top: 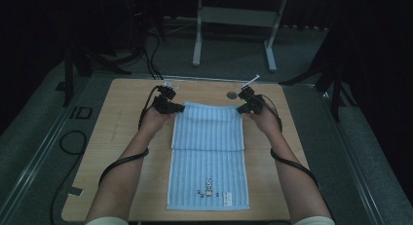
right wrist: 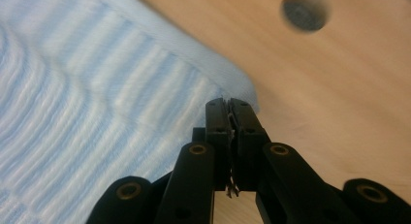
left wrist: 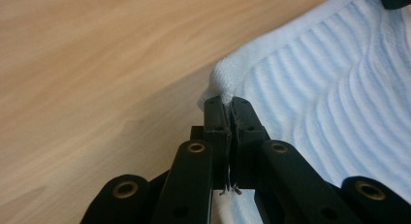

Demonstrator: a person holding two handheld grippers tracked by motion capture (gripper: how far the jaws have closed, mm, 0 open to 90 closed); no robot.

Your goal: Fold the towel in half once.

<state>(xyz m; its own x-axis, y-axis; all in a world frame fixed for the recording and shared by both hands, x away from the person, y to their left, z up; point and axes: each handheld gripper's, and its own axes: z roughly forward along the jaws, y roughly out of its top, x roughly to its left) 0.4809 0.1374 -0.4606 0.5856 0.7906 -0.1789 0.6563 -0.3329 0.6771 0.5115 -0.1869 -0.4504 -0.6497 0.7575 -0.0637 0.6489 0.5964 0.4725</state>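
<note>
Blue towel [top: 208, 157] lies on a wooden table [top: 122, 113] over grey floor [top: 234, 49]

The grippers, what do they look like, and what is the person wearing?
Each is black: the left gripper and right gripper have two flat jaws on bars with brass-coloured rivets. The right one shows a small green light in the high view. Black cables trail back along the forearms. The sleeves look pale, cream-coloured.

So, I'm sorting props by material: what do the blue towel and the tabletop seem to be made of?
The blue towel looks like soft ribbed terry cotton, matte, with raised fuzzy stripes and a hemmed edge. The tabletop looks like light wood or wood-look laminate, smooth, with visible grain; which one is unclear.
</note>
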